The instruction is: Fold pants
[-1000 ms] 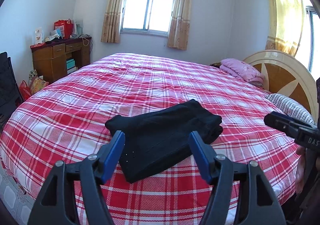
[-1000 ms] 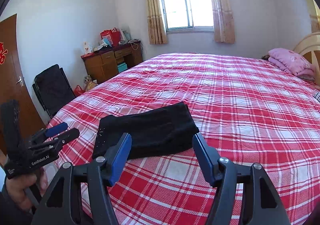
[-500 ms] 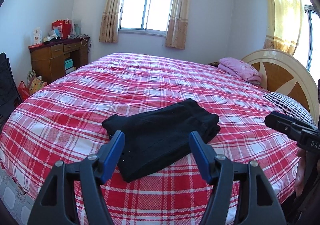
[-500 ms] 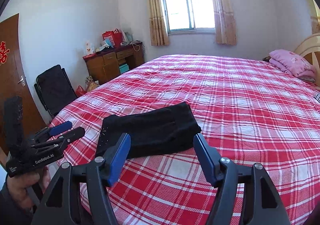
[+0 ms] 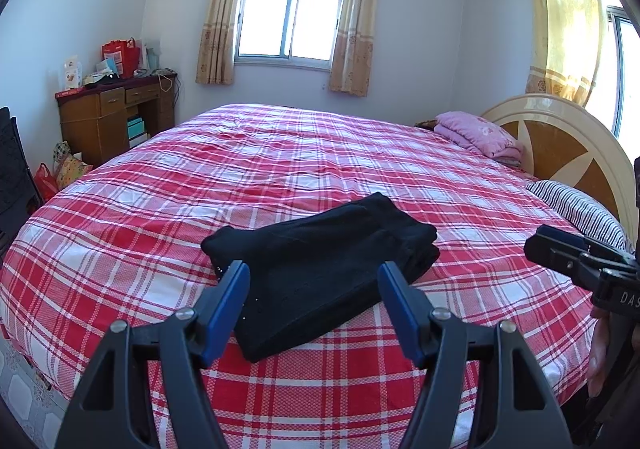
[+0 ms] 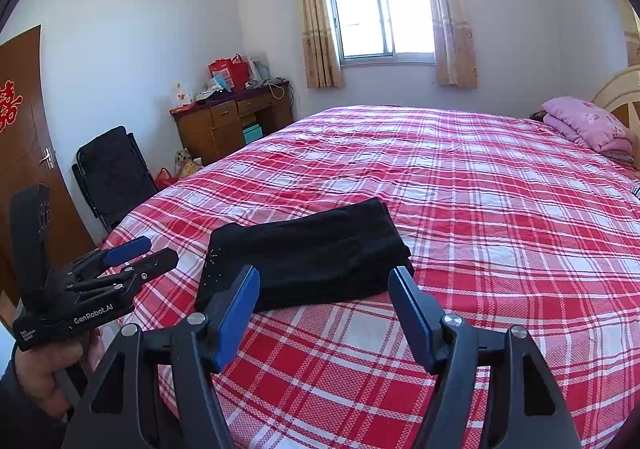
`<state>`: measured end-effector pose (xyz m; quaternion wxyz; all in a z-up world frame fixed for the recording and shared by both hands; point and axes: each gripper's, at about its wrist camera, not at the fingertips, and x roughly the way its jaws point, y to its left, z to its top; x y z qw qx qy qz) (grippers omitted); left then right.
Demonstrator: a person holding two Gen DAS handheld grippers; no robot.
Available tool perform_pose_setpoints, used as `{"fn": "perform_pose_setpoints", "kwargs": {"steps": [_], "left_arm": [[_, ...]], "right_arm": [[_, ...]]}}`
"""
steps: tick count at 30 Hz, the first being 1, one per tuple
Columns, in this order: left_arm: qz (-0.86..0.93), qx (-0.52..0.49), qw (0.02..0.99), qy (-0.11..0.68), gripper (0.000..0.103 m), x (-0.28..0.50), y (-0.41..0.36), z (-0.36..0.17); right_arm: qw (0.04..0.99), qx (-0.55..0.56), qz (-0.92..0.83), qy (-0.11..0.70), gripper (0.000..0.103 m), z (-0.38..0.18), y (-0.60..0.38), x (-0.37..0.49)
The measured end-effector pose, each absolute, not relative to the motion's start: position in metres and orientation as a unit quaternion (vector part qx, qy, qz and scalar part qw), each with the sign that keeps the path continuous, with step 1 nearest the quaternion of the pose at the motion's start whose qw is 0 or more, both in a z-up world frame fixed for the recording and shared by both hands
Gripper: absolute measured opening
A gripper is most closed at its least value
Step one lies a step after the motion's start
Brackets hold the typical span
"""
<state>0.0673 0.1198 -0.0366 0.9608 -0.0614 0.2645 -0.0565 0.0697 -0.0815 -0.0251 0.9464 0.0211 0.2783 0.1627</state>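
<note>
The black pants (image 5: 320,269) lie folded in a compact rectangle on the red plaid bed (image 5: 280,169), near its front edge; they also show in the right wrist view (image 6: 308,253). My left gripper (image 5: 314,273) is open and empty, held above and in front of the pants. My right gripper (image 6: 324,277) is open and empty, also in front of the pants and clear of them. The left gripper shows at the left of the right wrist view (image 6: 140,253), the right gripper at the right edge of the left wrist view (image 5: 576,261).
A pink folded blanket (image 5: 476,133) and a striped pillow (image 5: 576,205) lie by the headboard (image 5: 560,137). A wooden desk (image 5: 112,117) stands left of the bed, a black folding chair (image 6: 112,173) and a door (image 6: 24,129) further left.
Both grippers have drawn back and risen slightly from the pants. The pants have not moved. Both stay open.
</note>
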Motion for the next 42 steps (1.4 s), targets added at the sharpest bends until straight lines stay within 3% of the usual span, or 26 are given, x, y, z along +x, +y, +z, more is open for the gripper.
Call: {"fn": "perform_pose_setpoints", "kwargs": {"steps": [3,8,42], "left_arm": [[-0.057,-0.058,0.96,0.267,0.071,0.068,0.118,-0.037],[-0.045,-0.058,0.963,0.26,0.102,0.067,0.119,-0.035],[-0.017,-0.048,0.973,0.224,0.103,0.062,0.123,-0.024]], "right_arm": [[0.947,0.022,0.163,0.276,0.069,-0.025,-0.082,0.068],[0.947,0.024,0.159,0.277,0.069,-0.027,-0.083,0.068],[0.945,0.013,0.158,0.287,0.069,-0.037,-0.076,0.063]]}}
